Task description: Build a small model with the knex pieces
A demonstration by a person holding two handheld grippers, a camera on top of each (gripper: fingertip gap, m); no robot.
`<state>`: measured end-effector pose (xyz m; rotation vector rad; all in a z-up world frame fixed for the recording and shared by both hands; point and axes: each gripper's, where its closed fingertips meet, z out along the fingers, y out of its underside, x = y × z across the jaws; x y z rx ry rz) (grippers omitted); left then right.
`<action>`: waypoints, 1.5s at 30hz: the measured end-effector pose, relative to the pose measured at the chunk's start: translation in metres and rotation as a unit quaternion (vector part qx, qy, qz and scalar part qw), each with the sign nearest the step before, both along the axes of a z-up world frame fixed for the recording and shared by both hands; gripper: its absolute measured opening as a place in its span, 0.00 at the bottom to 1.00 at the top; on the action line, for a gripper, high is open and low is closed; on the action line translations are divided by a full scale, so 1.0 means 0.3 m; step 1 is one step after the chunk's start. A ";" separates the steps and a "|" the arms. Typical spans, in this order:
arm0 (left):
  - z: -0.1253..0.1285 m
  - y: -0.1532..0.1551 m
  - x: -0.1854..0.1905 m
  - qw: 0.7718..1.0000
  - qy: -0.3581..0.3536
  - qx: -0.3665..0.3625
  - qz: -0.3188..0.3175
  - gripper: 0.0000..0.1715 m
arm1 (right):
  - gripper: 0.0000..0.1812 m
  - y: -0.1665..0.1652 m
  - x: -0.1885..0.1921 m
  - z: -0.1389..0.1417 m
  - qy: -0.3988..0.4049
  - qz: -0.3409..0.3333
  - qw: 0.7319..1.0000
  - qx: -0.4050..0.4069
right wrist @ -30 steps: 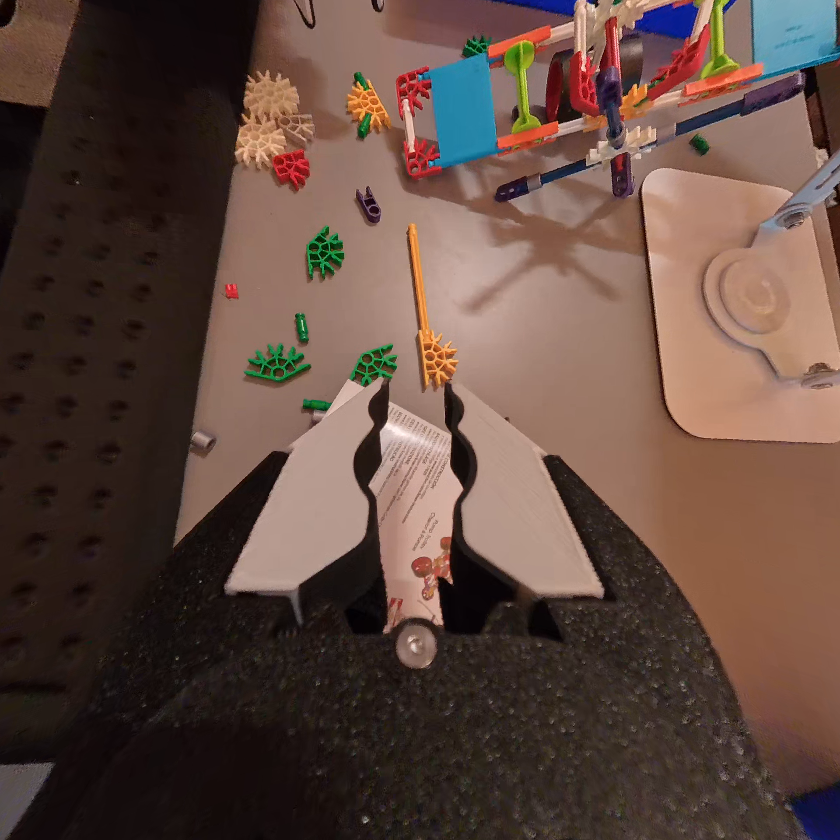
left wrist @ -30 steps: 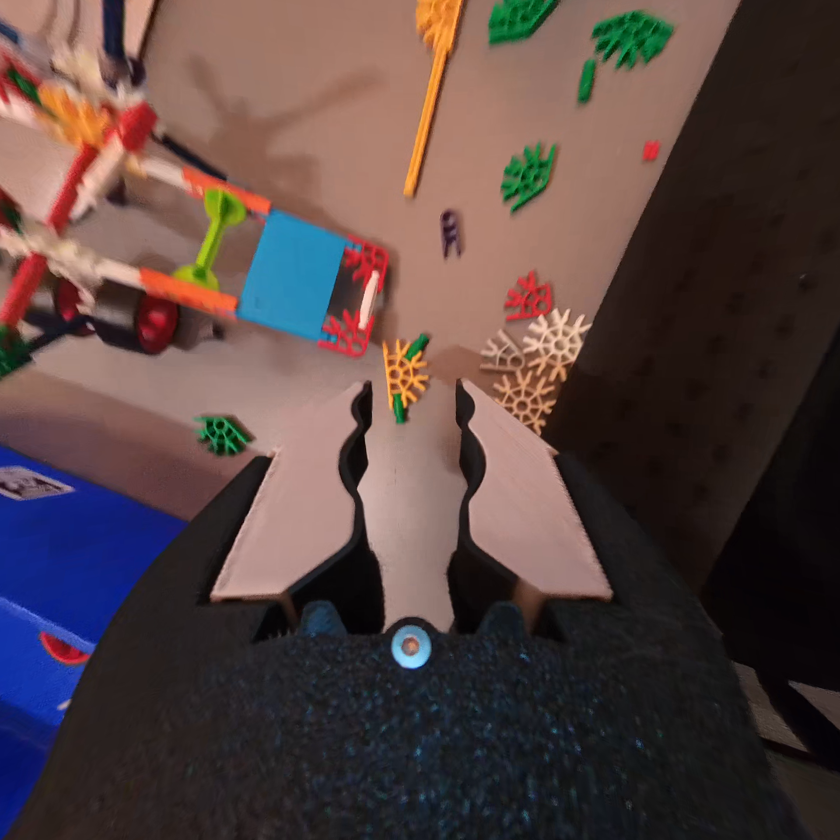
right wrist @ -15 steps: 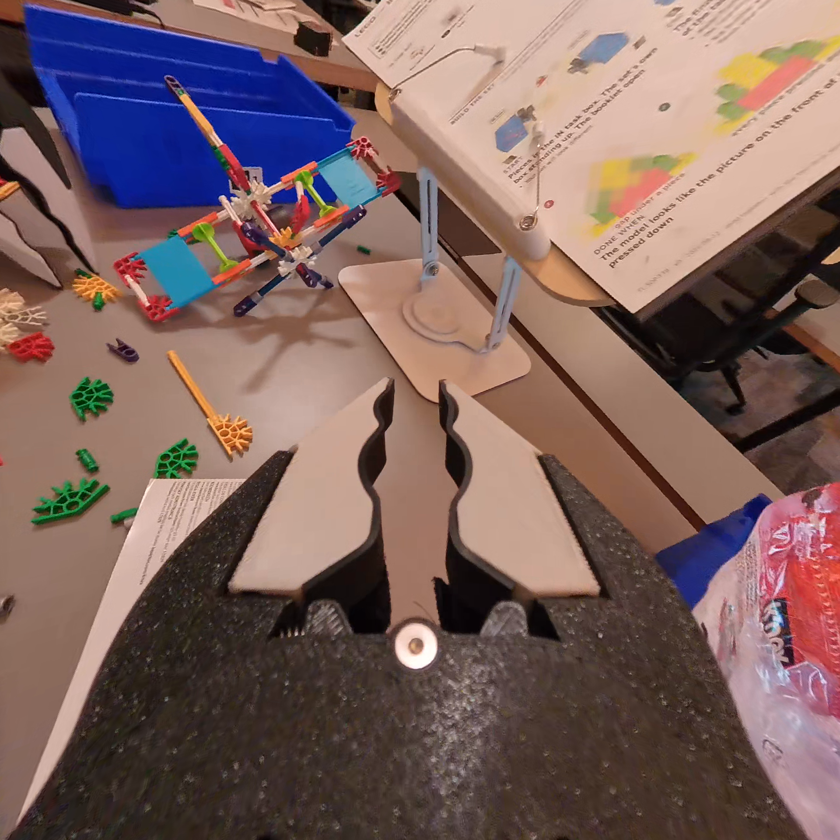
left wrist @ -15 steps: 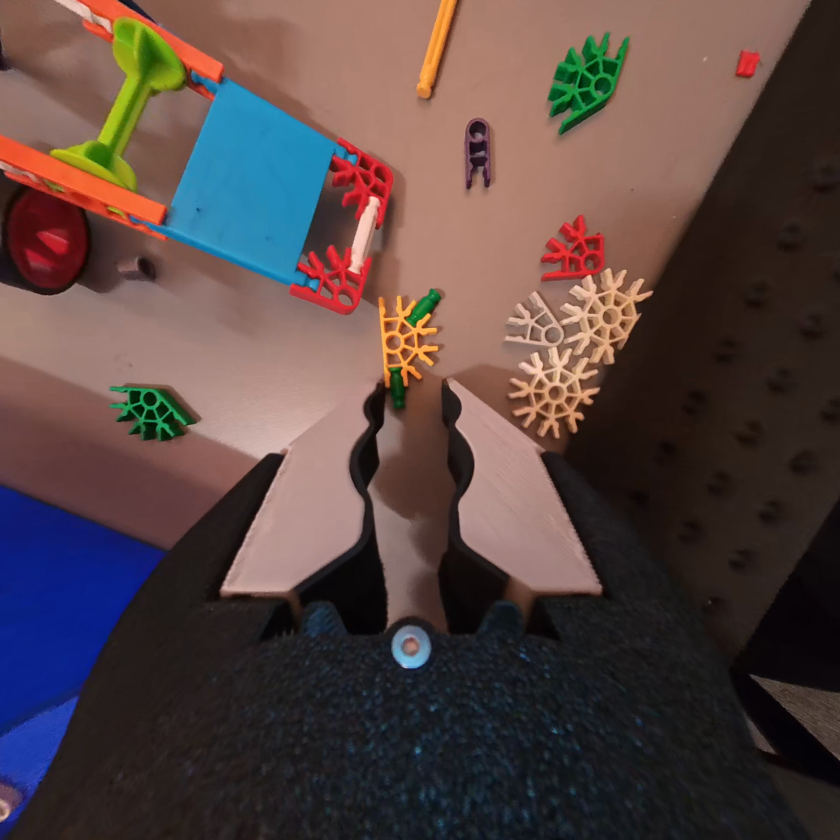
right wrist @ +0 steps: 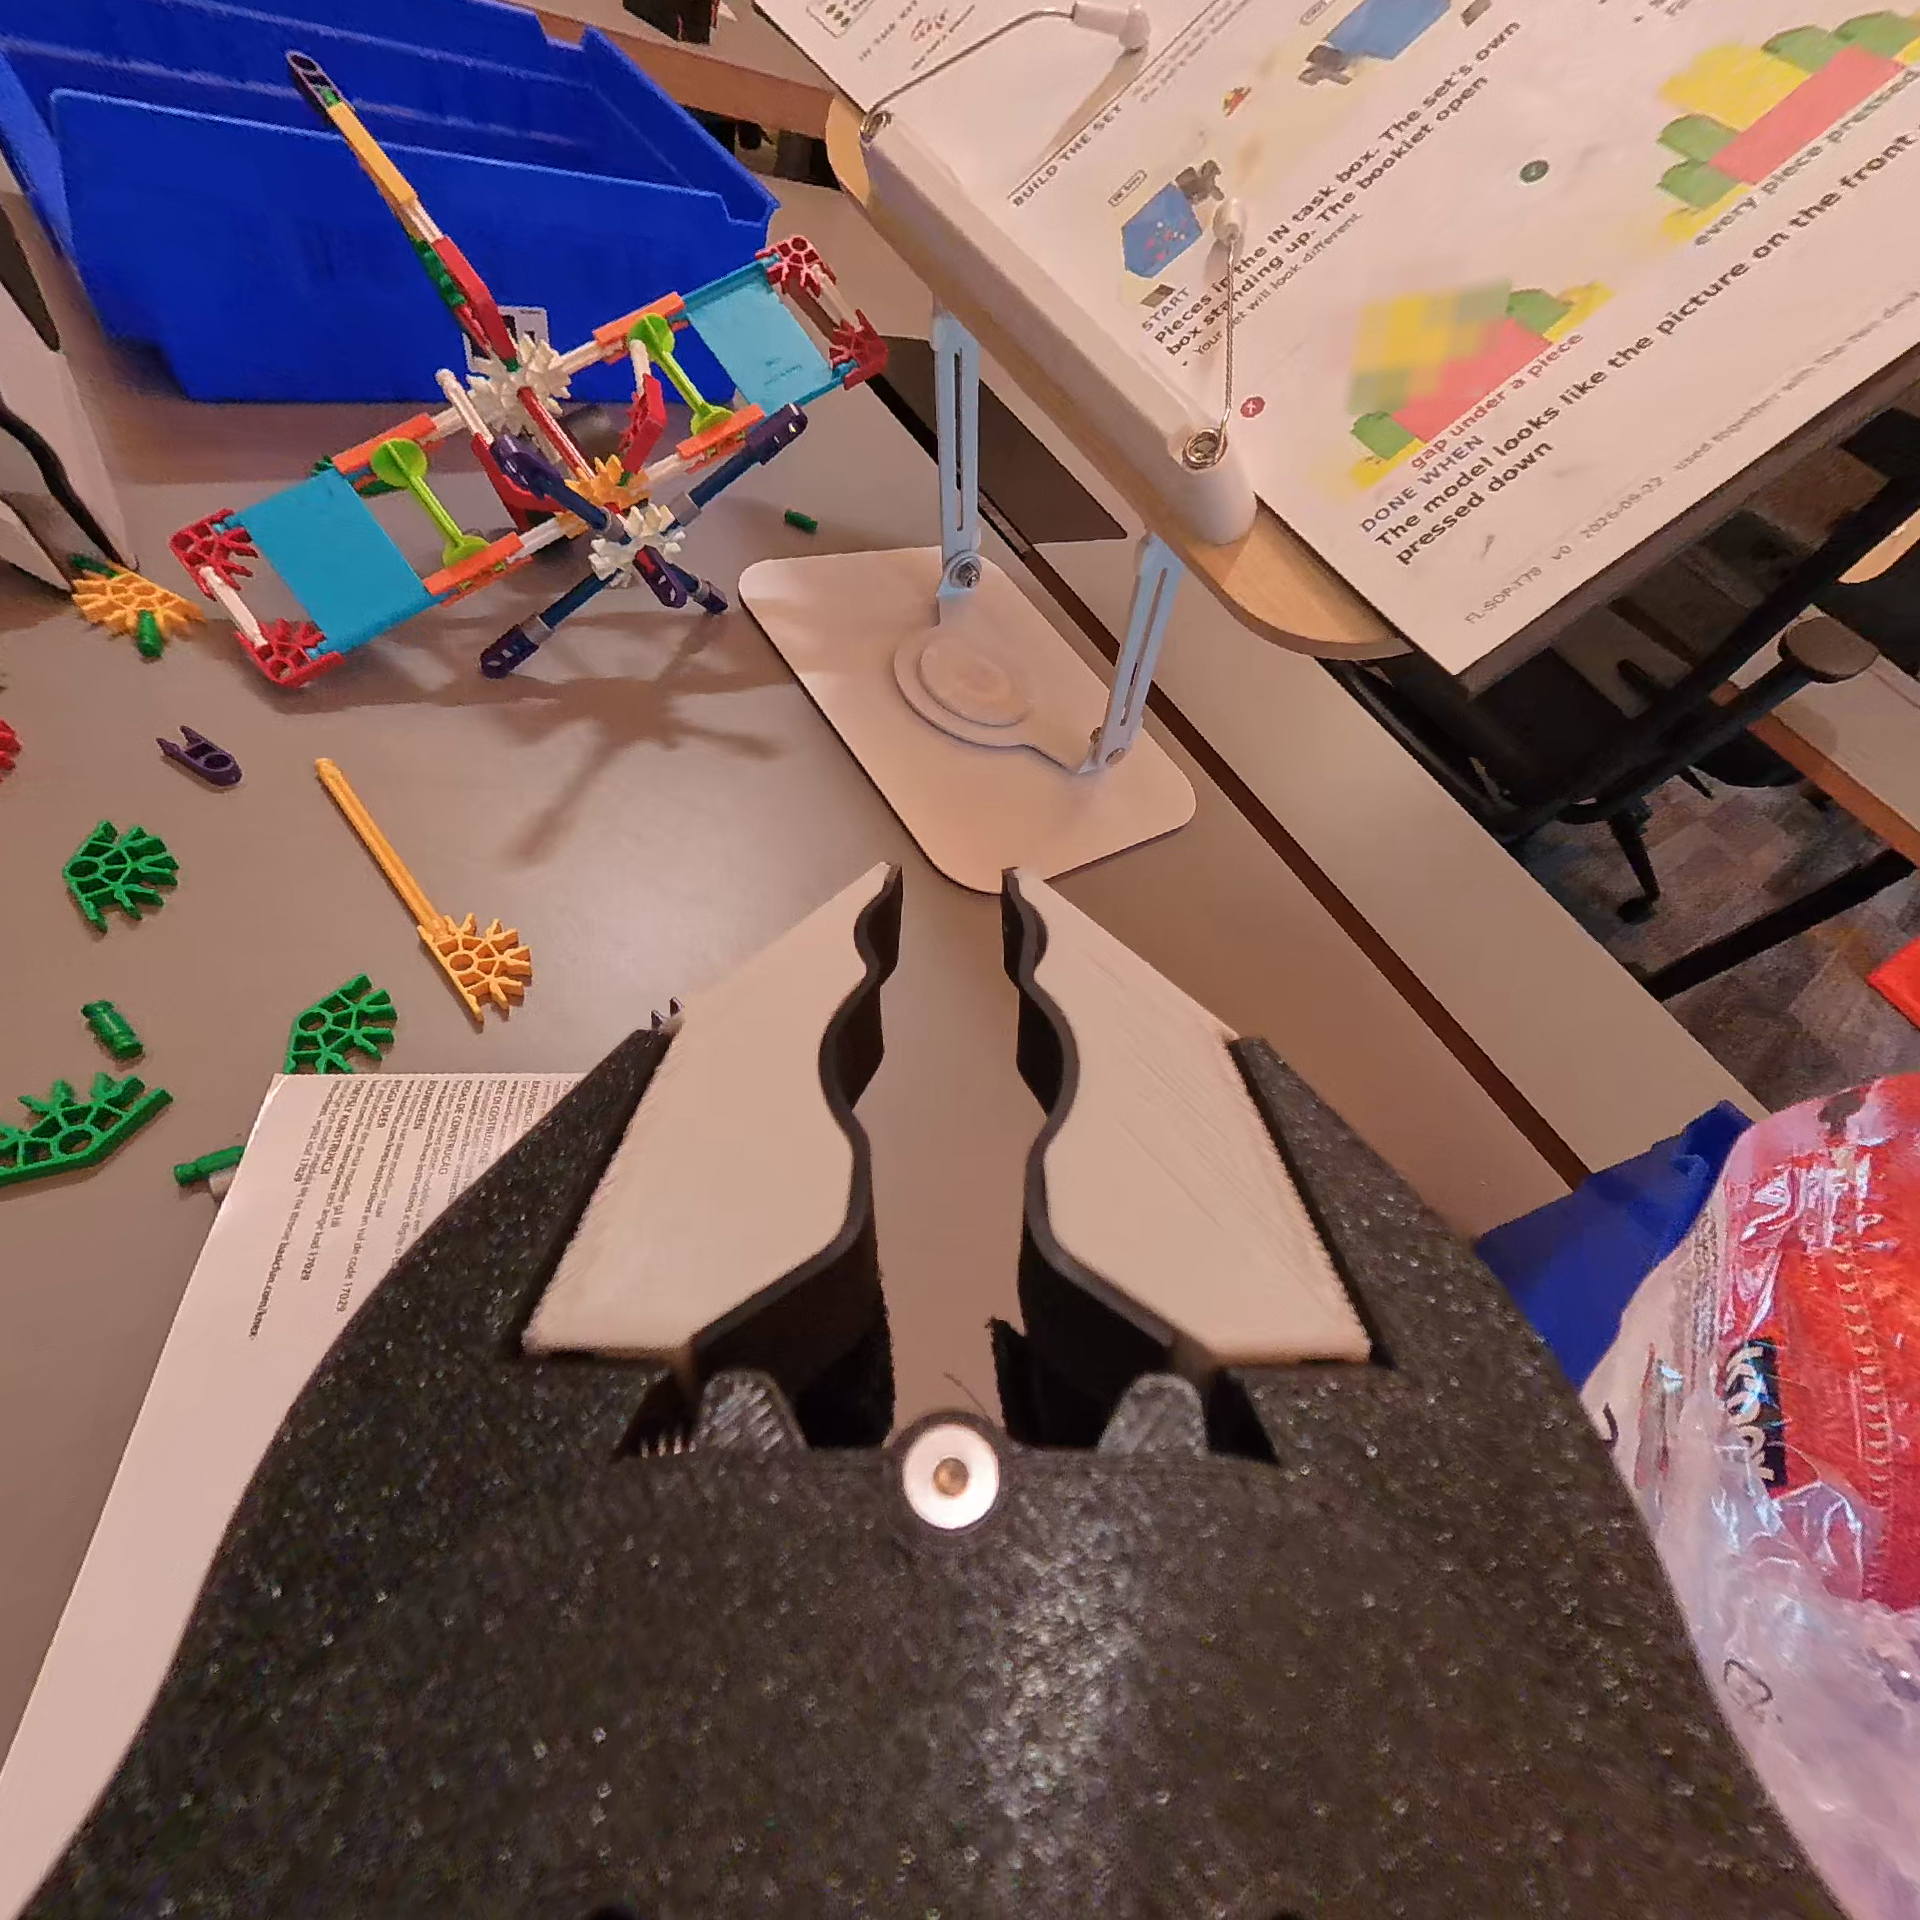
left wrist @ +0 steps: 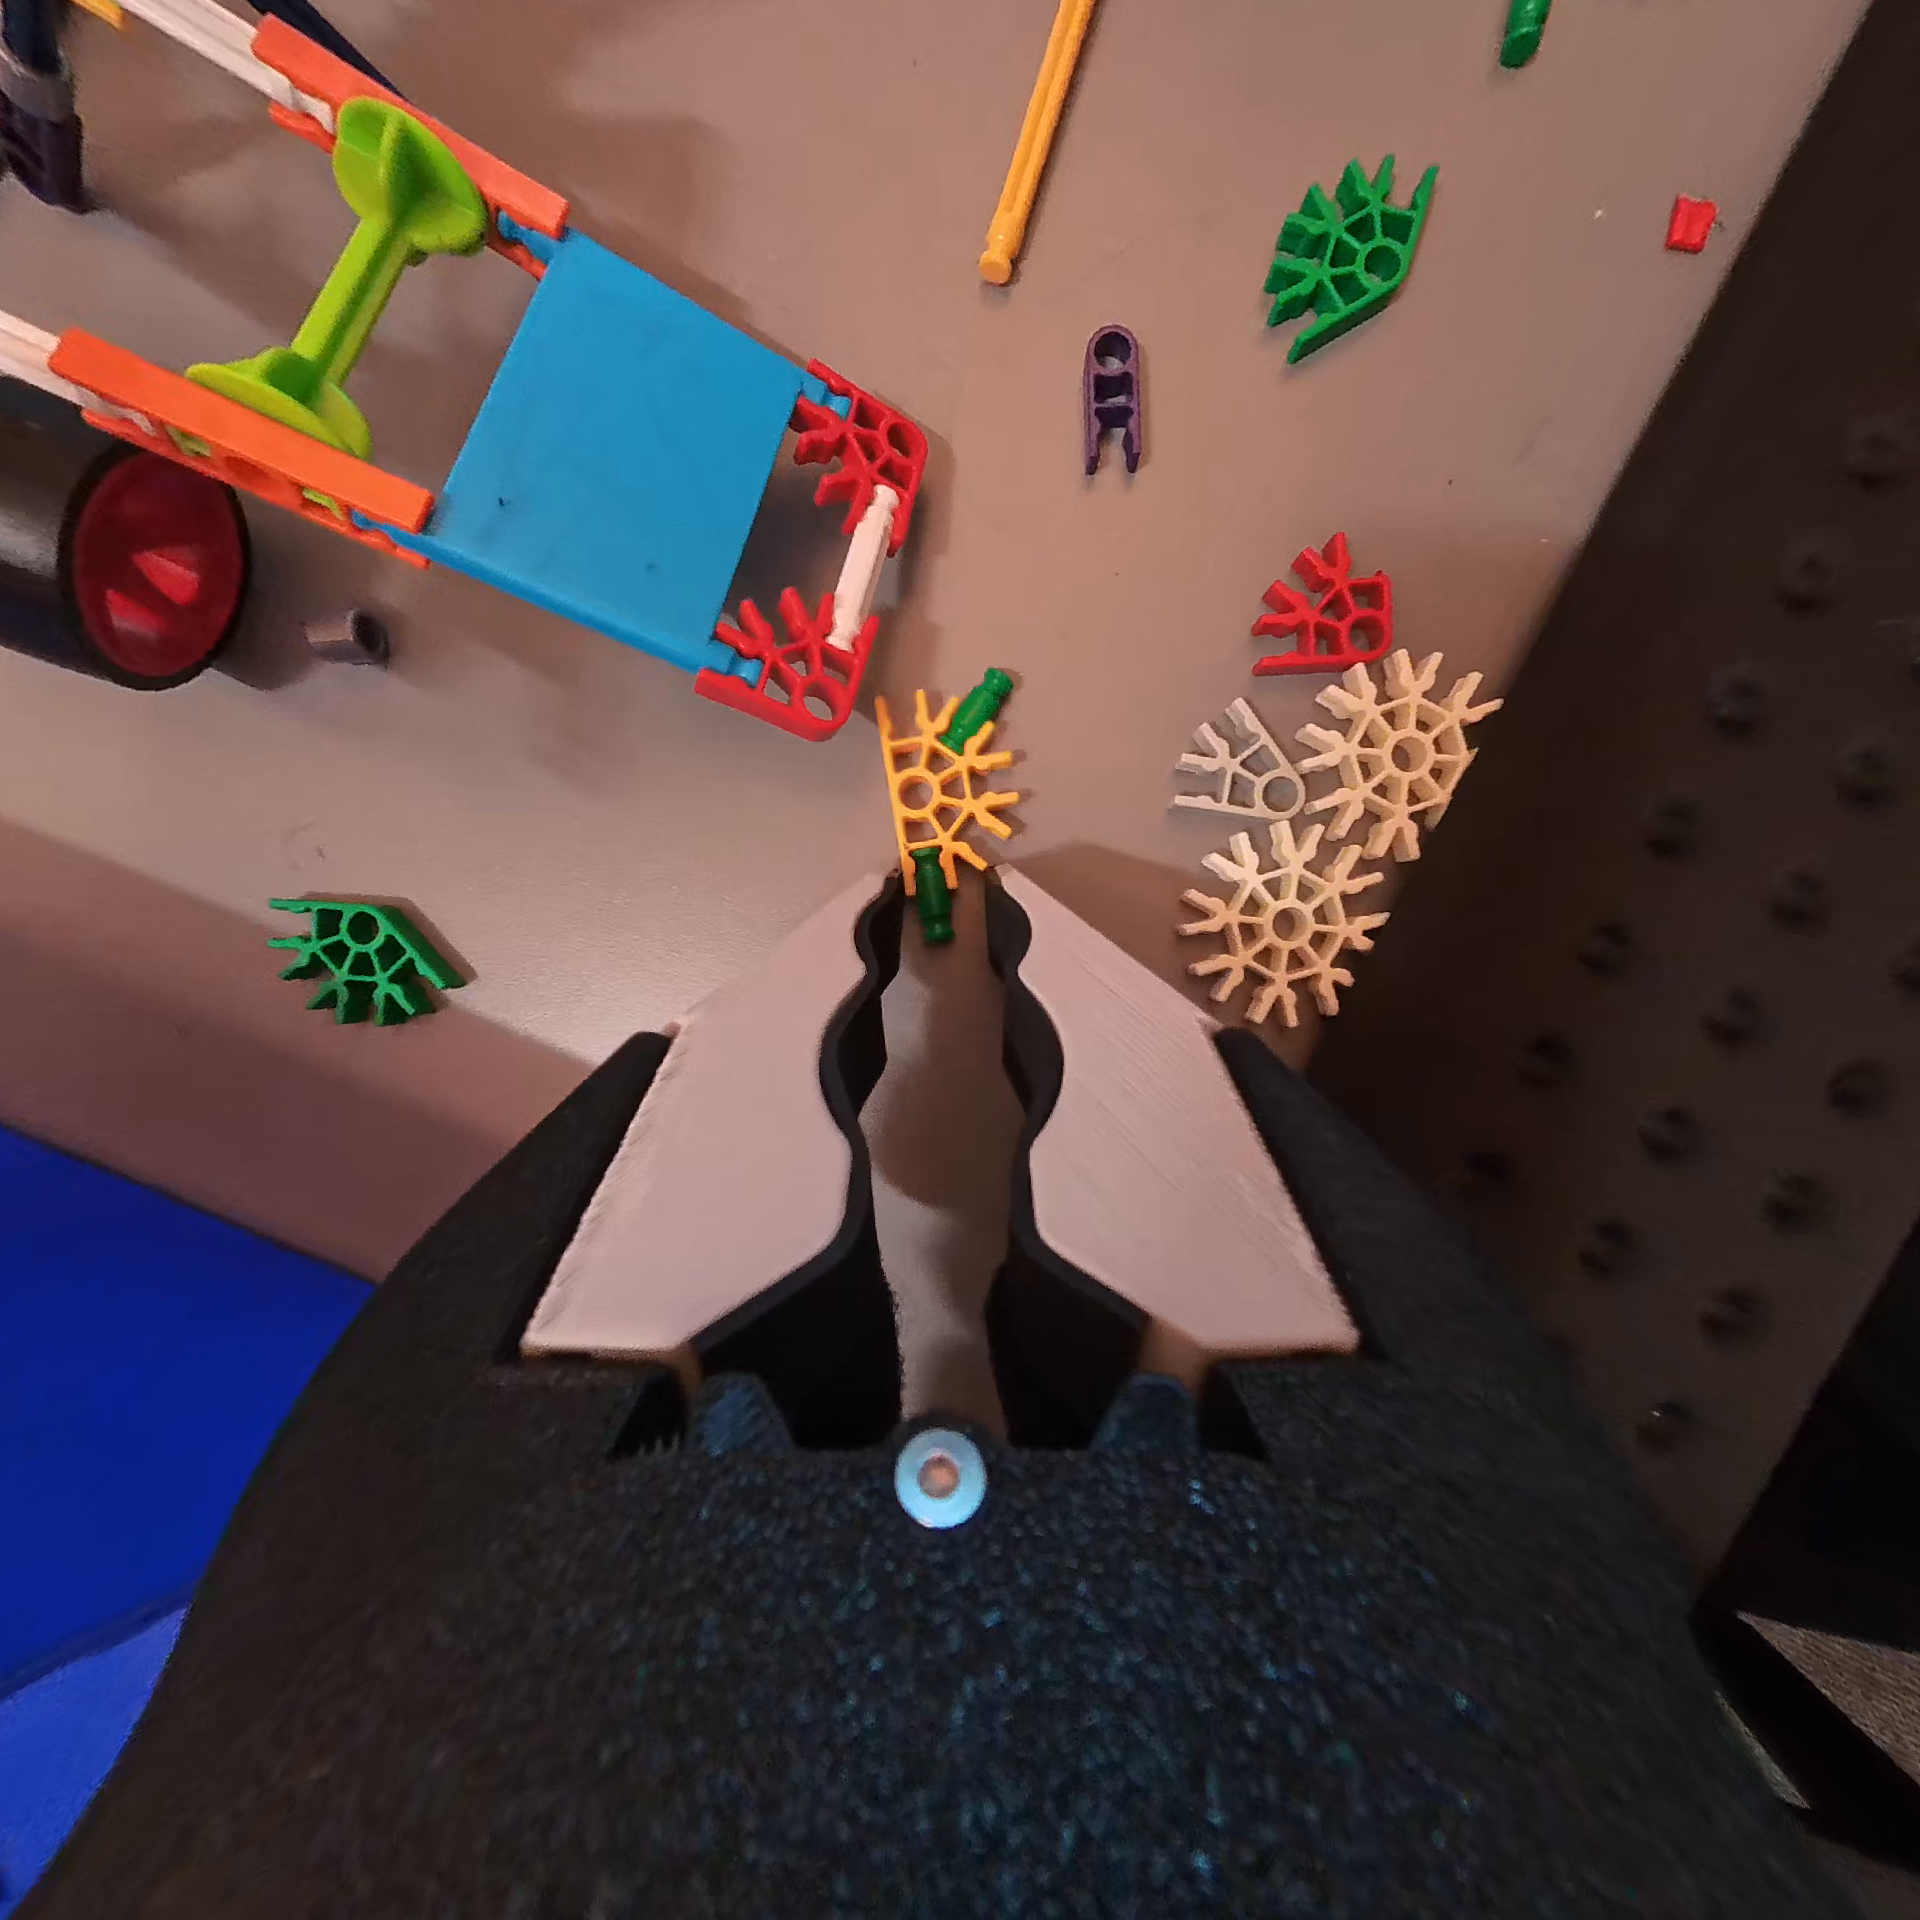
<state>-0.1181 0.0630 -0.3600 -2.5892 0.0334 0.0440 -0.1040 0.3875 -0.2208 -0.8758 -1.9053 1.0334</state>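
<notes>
My left gripper (left wrist: 943,883) is open and low over the grey table (left wrist: 623,790). Its tips stand on either side of the lower end of a short green rod (left wrist: 933,906) that is plugged into a yellow fan connector (left wrist: 940,795). The same connector also shows far left in the right wrist view (right wrist: 130,603). A colourful rod-and-connector model with blue panels (left wrist: 623,457) lies just left of it and also shows in the right wrist view (right wrist: 540,478). My right gripper (right wrist: 951,883) is open and empty, held above the table, facing the white base of a document stand (right wrist: 977,707).
Cream snowflake connectors (left wrist: 1283,920), a red connector (left wrist: 1325,618), a purple clip (left wrist: 1112,395) and green connectors (left wrist: 364,961) lie loose. A black foam mat (left wrist: 1714,831) borders the right. A yellow rod with connector (right wrist: 426,904), a leaflet (right wrist: 301,1226), blue bins (right wrist: 312,208) and a plastic bag (right wrist: 1787,1455) surround the right gripper. Spacing between my two grippers at the tips: around 35 cm. Measured from the fingertips, the red connector (left wrist: 1325,618) is 7 cm or so from the left gripper and 30 cm from the right.
My left gripper has moved in on the yellow connector until its tips flank the green rod. My right gripper has tilted up from the table to face the stand.
</notes>
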 end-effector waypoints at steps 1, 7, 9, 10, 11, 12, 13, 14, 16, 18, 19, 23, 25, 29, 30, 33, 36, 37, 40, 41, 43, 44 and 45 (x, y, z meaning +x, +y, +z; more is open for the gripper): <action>0.006 0.004 0.000 1.000 0.002 0.005 -0.001 0.09 | 0.11 0.000 0.000 -0.001 0.000 0.000 1.000 0.001; 0.032 0.019 0.044 1.000 -0.011 0.012 -0.022 0.06 | 0.10 0.004 0.002 -0.009 -0.001 -0.001 1.000 0.007; 0.033 0.027 0.057 0.999 -0.016 0.015 -0.027 0.06 | 0.10 0.007 0.003 -0.010 -0.001 -0.002 1.000 0.011; 0.031 0.033 0.063 0.999 -0.019 0.017 -0.029 0.06 | 0.10 0.008 0.004 -0.009 -0.001 -0.002 1.000 0.010; 0.026 0.038 0.067 0.999 -0.018 0.015 -0.032 0.06 | 0.10 0.008 0.005 -0.009 0.000 -0.002 1.000 0.010; 0.019 0.042 0.072 0.999 -0.016 0.011 -0.036 0.06 | 0.10 0.008 0.005 -0.009 0.000 -0.002 1.000 0.010; 0.017 0.049 0.078 0.999 -0.016 0.009 -0.040 0.06 | 0.10 0.007 0.006 -0.010 -0.001 -0.001 1.000 0.011; 0.018 0.058 0.086 0.999 -0.017 0.012 -0.044 0.06 | 0.10 0.006 0.006 -0.011 -0.001 -0.001 1.000 0.011; 0.027 0.082 0.099 0.998 -0.018 0.020 -0.051 0.06 | 0.11 0.004 0.006 -0.014 -0.002 0.000 1.000 0.013; 0.034 0.103 0.114 0.998 -0.018 0.025 -0.061 0.06 | 0.10 0.003 0.005 -0.018 -0.003 0.000 1.000 0.014; 0.037 0.111 0.120 0.997 -0.017 0.025 -0.065 0.06 | 0.11 0.002 0.005 -0.020 -0.004 0.000 1.000 0.015; 0.049 0.154 0.160 0.995 -0.025 0.034 -0.087 0.06 | 0.11 0.001 0.003 -0.029 -0.006 0.000 1.000 0.019; 0.043 0.174 0.180 0.994 -0.028 0.035 -0.097 0.06 | 0.11 0.002 0.002 -0.032 -0.007 0.000 1.000 0.021; 0.038 0.195 0.194 0.993 -0.034 0.039 -0.104 0.08 | 0.11 0.004 0.002 -0.039 -0.010 -0.001 1.000 0.023; 0.041 0.195 0.193 0.993 -0.038 0.042 -0.102 0.10 | 0.11 0.004 0.002 -0.039 -0.010 -0.001 1.000 0.023; 0.066 0.165 0.179 0.994 -0.040 0.043 -0.093 0.16 | 0.11 0.006 0.004 -0.040 -0.010 -0.001 1.000 0.024; 0.095 0.101 0.151 0.996 -0.035 0.041 -0.073 0.22 | 0.11 0.006 0.005 -0.041 -0.011 0.000 1.000 0.024; 0.092 0.073 0.148 0.996 -0.036 0.033 -0.071 0.23 | 0.11 0.004 0.005 -0.042 -0.011 0.001 1.000 0.024; 0.064 0.014 0.146 0.997 -0.043 0.012 -0.062 0.28 | 0.11 -0.006 0.005 -0.048 -0.013 0.004 1.000 0.025; 0.055 0.009 0.151 0.997 -0.047 0.011 -0.061 0.28 | 0.11 -0.008 0.004 -0.052 -0.015 0.005 1.000 0.026; 0.040 0.015 0.152 0.997 -0.050 0.014 -0.056 0.31 | 0.11 -0.011 0.002 -0.059 -0.017 0.006 0.999 0.028; 0.026 0.012 0.155 0.997 -0.049 0.005 -0.059 0.31 | 0.11 -0.012 0.001 -0.062 -0.018 0.006 0.999 0.028; 0.011 0.007 0.146 0.998 -0.039 -0.006 -0.057 0.31 | 0.11 -0.013 0.000 -0.065 -0.019 0.006 0.999 0.028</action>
